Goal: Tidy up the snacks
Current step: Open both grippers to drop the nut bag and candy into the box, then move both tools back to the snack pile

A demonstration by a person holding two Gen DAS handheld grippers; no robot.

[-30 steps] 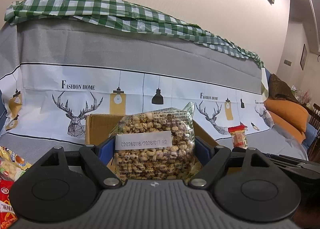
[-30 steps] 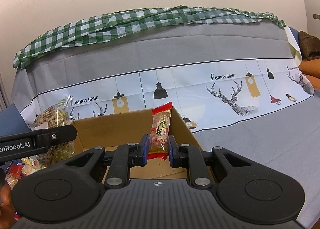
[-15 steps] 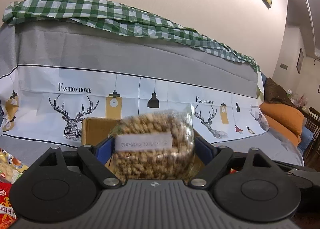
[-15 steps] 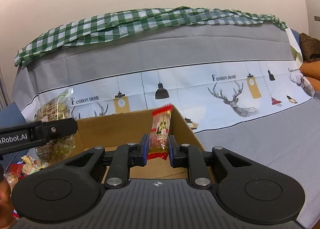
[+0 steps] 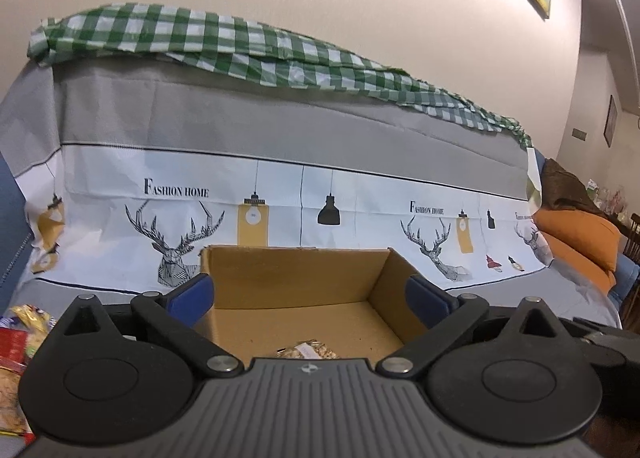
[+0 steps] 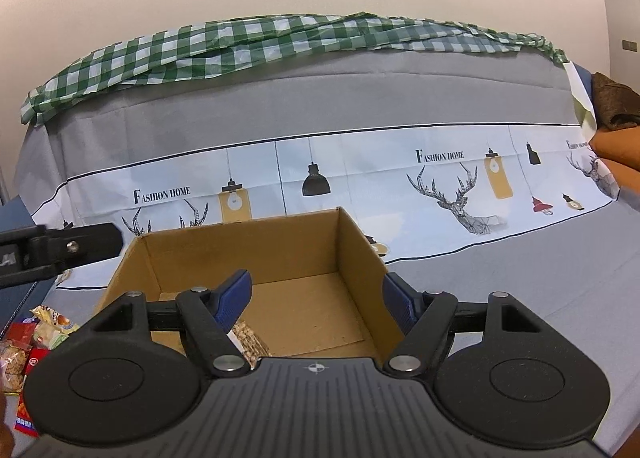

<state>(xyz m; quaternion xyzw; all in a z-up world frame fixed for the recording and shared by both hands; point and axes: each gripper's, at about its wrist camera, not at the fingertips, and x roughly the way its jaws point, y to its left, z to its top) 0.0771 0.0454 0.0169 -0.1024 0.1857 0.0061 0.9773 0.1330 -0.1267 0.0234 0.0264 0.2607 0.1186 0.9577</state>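
An open cardboard box [image 5: 296, 278] [image 6: 248, 258] stands on the covered sofa seat. My left gripper [image 5: 308, 294] is open and empty above the box. A clear bag of peanuts [image 5: 308, 350] lies on the box floor below it; it also shows in the right wrist view [image 6: 250, 342]. My right gripper [image 6: 320, 298] is open and empty above the box, its right finger outside the right wall. The red snack packet is hidden from view.
A pile of loose snack packets [image 5: 20, 342] [image 6: 32, 338] lies on the seat left of the box. The sofa back with a green checked cloth [image 5: 240, 46] rises behind. Orange cushions [image 5: 580, 234] sit at the far right.
Both grippers have opened. The peanut bag dropped from my left gripper into the box, and the red packet left my right gripper and is out of sight.
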